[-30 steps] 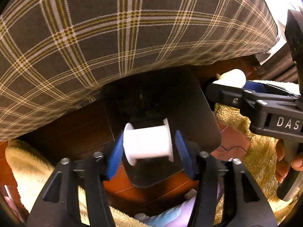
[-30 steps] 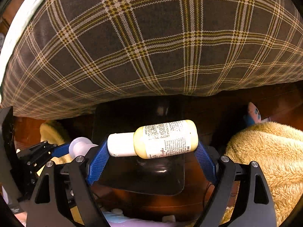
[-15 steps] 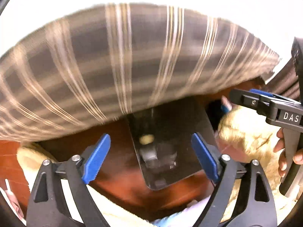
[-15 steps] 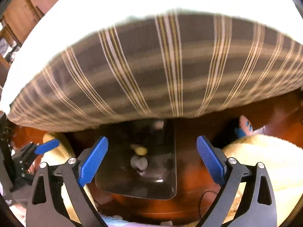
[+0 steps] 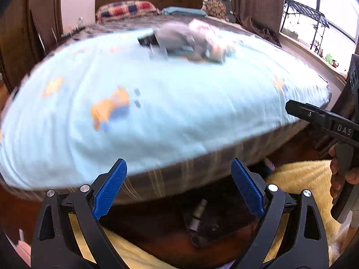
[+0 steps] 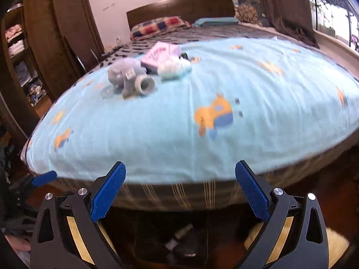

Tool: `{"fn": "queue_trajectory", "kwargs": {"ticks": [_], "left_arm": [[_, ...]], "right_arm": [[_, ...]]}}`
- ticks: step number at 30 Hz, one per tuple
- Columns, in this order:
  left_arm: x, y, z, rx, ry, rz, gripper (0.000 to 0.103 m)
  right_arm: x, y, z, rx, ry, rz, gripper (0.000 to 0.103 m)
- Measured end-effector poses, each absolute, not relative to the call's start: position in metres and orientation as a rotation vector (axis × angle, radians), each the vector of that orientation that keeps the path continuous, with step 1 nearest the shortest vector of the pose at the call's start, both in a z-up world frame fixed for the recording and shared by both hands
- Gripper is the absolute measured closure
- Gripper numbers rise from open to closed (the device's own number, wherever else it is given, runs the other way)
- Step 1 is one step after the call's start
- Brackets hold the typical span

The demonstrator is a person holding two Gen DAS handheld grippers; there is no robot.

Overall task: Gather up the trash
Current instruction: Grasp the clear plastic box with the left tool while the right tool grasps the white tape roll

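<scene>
My left gripper (image 5: 178,164) hangs above a black bin (image 5: 221,232) on the floor; its jaws are opening and nothing is between them. A small bottle (image 5: 198,211) lies inside the bin. My right gripper (image 6: 180,165) is open and empty over the same bin (image 6: 147,250), where the bottle (image 6: 184,228) shows dimly. On the light blue bed cover (image 6: 202,134) lies a pile: a grey tape roll (image 6: 145,85), a grey soft toy (image 6: 122,72), a pink packet (image 6: 160,55) and a white crumpled lump (image 6: 172,68). The pile (image 5: 184,42) is blurred in the left wrist view.
A hand (image 5: 336,174) holds the other gripper's handle at the right edge. A yellow fluffy rug (image 5: 298,179) lies beside the bin. The bed's plaid side (image 6: 179,192) overhangs the bin. A dark wardrobe (image 6: 56,33) stands left of the bed.
The left gripper let go of a white spool and the right one a yellowish bottle; both dropped into the bin. Both grippers opened and rose, so the bed's top came into view.
</scene>
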State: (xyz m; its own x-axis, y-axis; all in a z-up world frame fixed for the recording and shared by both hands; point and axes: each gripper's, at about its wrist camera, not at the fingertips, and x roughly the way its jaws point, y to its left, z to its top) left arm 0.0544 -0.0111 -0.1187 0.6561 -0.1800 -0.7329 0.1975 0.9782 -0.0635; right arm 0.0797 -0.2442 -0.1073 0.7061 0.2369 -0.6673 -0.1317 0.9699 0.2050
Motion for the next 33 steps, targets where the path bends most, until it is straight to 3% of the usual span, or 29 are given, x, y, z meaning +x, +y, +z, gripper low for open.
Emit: {"fn": "queue_trajectory", "kwargs": {"ticks": [10,13,16,23,29,33], "left_arm": [[0.114,0.010,-0.098,0.014,0.788,-0.154,0.014],[0.139,0.012,-0.103,0.005,0.807,-0.155,0.015],[0.160,0.012,-0.107,0.005,0.819,-0.160,0.030],[0.200,0.006,-0.106,-0.017,0.811,-0.188,0.043],[0.231,-0.004,-0.108,-0.009,0.811,-0.191,0.047],[0.247,-0.006,-0.108,-0.013,0.814,-0.197,0.059]], "right_arm": [[0.138,-0.216,-0.092,0.123,0.744,0.297,0.005],[0.160,-0.210,-0.098,0.120,0.757,0.313,0.014],[0.177,-0.206,-0.104,0.120,0.767,0.325,0.026],[0.203,-0.195,-0.105,0.096,0.770,0.373,0.048],[0.217,-0.183,-0.109,0.062,0.774,0.399,0.049],[0.223,-0.180,-0.112,0.049,0.774,0.397,0.049]]}}
